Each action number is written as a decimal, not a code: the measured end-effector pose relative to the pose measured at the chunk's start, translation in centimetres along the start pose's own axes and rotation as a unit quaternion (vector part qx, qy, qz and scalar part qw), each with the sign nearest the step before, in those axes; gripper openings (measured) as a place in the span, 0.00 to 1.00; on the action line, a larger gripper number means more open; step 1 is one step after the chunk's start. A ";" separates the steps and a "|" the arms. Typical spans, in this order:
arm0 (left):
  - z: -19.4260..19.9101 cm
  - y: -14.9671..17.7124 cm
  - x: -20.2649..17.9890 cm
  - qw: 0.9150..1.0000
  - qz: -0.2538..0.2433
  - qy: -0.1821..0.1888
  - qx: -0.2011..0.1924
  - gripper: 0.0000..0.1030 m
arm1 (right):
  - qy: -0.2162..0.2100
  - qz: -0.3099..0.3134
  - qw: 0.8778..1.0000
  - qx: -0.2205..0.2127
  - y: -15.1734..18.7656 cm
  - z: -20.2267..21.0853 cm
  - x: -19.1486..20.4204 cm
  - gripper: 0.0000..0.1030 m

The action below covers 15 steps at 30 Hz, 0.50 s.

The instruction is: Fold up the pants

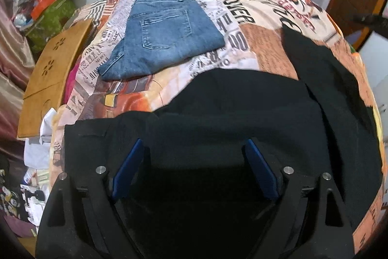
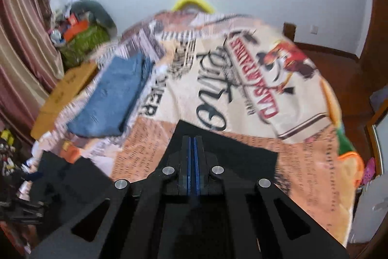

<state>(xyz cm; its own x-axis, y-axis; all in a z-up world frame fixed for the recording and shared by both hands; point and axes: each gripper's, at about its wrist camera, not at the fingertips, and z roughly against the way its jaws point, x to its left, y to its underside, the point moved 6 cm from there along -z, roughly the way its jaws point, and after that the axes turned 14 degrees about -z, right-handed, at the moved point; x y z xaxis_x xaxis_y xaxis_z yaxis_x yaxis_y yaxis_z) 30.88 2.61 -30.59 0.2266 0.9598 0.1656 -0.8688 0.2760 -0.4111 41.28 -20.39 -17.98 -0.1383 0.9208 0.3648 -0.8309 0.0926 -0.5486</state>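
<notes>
Slippage is the main risk closest in: the left hand-held gripper hangs with its blue pads spread wide and nothing between them, low over the black pants, so any fold would rest on the other side alone. The right hand-held gripper has its pads pressed together; black cloth lies directly under and around its tips, but the dark fabric against dark fingers makes it impossible to say whether a pinch of it is caught. If it is only a thin pinch, a lift could let the cloth slide out and the fold collapse crooked. The right view is blurred, so finer detail is lost. The pants lie spread across the near part of the bed, one dark leg running off ahead and to the right of the left gripper. Beyond them, ahead and to its left, sit folded blue jeans, apart from the black cloth; a wide sweep could drag into them. A tan board sits at the bed's left edge. Open patterned bedding ahead and to the right gives the best room.
</notes>
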 end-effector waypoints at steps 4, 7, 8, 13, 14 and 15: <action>0.4 0.7 -1.2 1.000 -0.011 -0.010 0.000 0.84 | 0.011 0.007 0.999 0.029 1.0 0.2 0.4 0.03; 0.9 0.7 -1.2 1.000 -0.010 -0.011 -0.004 0.84 | 0.027 0.029 0.998 0.055 2.5 -1.4 1.0 0.11; 1.0 0.7 -1.0 1.000 -0.008 -0.008 -0.007 0.84 | 0.026 0.033 0.997 0.063 3.0 -2.2 1.4 0.20; 1.4 -0.2 0.7 1.000 0.014 -0.004 -0.020 0.84 | 0.018 0.029 0.996 0.081 4.2 -5.9 2.8 0.39; 1.4 -0.4 1.1 1.000 0.020 -0.003 -0.022 0.84 | 0.019 0.027 0.996 0.086 4.2 -6.9 3.0 0.39; 1.2 -0.6 1.6 0.999 0.029 0.000 -0.025 0.84 | 0.023 0.021 0.995 0.091 4.1 -8.0 3.0 0.39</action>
<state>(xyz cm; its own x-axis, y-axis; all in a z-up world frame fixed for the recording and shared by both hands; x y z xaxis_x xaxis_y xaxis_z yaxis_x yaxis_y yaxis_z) 31.20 3.98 -29.01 0.1773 0.9741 0.1406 -0.8572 0.2231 -0.4641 41.75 -14.20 -25.12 -0.1544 0.9392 0.3068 -0.9091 -0.0135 -0.4163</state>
